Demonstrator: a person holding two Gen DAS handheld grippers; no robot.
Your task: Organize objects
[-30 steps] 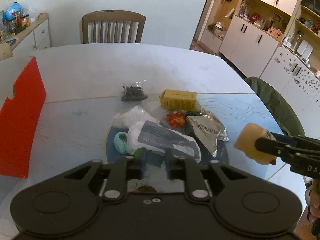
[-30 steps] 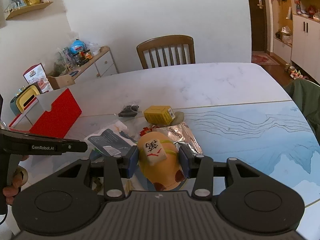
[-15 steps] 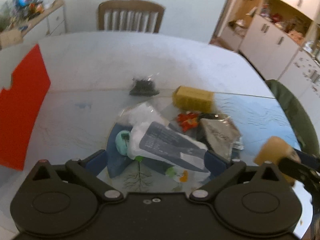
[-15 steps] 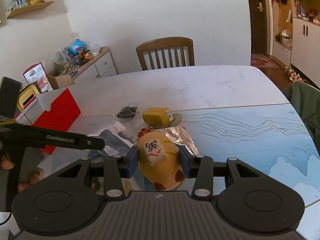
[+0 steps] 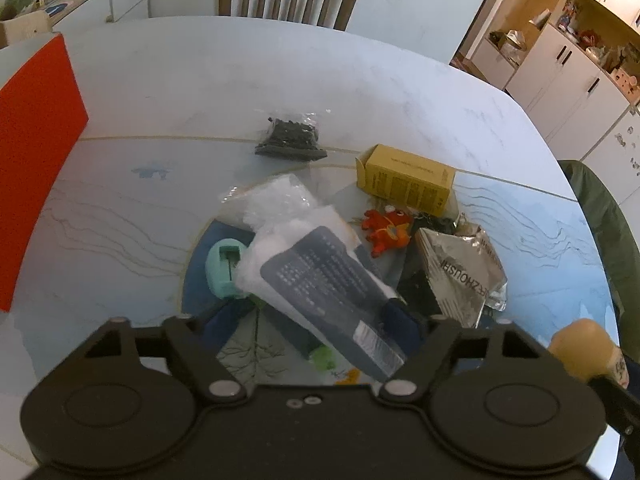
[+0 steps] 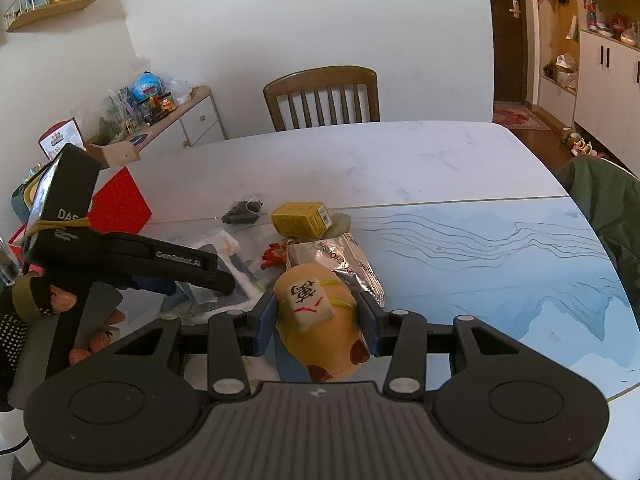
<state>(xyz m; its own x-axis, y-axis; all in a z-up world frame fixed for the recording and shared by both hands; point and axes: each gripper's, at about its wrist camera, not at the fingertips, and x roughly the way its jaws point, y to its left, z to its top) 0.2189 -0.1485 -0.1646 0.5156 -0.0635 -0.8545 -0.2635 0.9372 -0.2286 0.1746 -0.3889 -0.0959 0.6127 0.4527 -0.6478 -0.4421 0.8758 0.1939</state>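
Note:
My left gripper (image 5: 312, 326) is open, low over a heap on the round blue mat (image 5: 196, 280). A clear bag with a dark label (image 5: 320, 292) lies between its blue pads. Around it lie a mint green object (image 5: 224, 268), a white bag (image 5: 280, 200), an orange toy (image 5: 386, 228), a silver pouch (image 5: 464, 276), a yellow box (image 5: 406, 178) and a small black bag (image 5: 290, 140). My right gripper (image 6: 318, 324) is shut on a yellow plush toy (image 6: 320, 320) with a mahjong tile on it, held above the table's near right side.
A red box (image 5: 36, 120) stands at the table's left edge. A wooden chair (image 6: 324, 96) is at the far side, and a green jacket (image 6: 604, 208) hangs on a seat at the right. The left gripper (image 6: 200, 286) and a hand (image 6: 60, 304) fill the right wrist view's left side.
My left gripper has opened wide and moved forward and down over the labelled bag. The right gripper holds the plush toy as before, almost still.

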